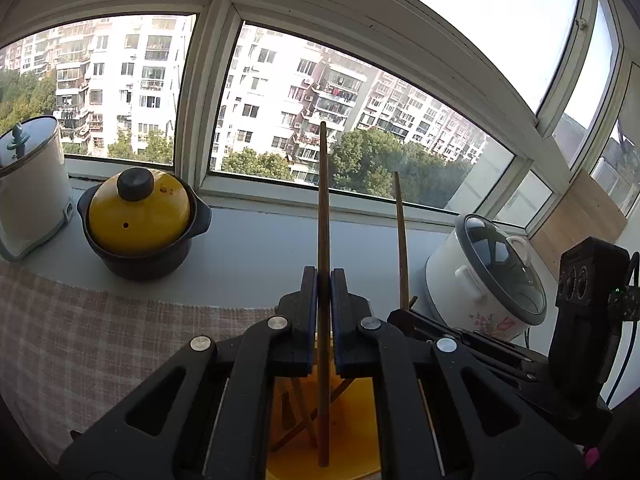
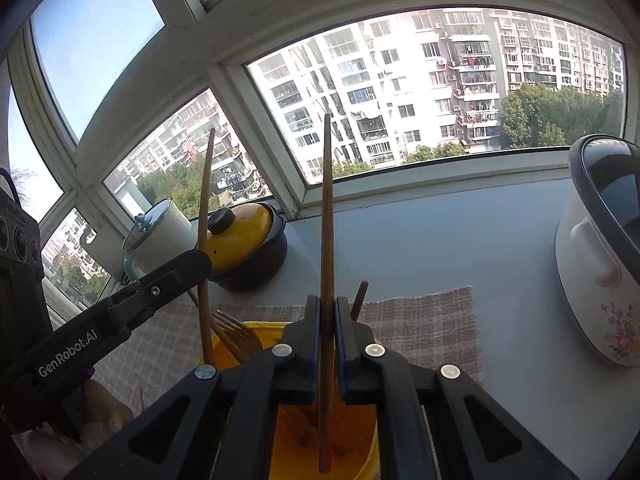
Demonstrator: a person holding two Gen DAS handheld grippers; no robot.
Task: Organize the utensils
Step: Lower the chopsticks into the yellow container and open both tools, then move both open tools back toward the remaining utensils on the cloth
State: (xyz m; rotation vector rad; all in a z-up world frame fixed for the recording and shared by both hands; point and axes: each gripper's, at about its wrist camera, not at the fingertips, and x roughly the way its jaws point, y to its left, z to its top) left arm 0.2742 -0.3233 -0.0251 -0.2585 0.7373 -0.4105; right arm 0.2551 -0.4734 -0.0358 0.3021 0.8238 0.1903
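Note:
My left gripper (image 1: 324, 280) is shut on a brown wooden chopstick (image 1: 323, 208), held upright with its lower end inside a yellow utensil holder (image 1: 360, 420). My right gripper (image 2: 328, 308) is shut on a second wooden chopstick (image 2: 327, 208), also upright with its lower end in the same yellow holder (image 2: 264, 332). That holder contains a wooden fork (image 2: 236, 332) and other wooden utensils. The left gripper (image 2: 196, 264) and its chopstick (image 2: 206, 184) show at the left of the right wrist view. The right gripper's chopstick (image 1: 401, 232) shows in the left wrist view.
A yellow-lidded black clay pot (image 1: 140, 220) and a white lidded pot (image 1: 28, 184) stand on the grey sill at left. A white floral rice cooker (image 1: 488, 276) stands at right. A checked cloth (image 1: 100, 344) covers the surface under the holder. Windows lie beyond.

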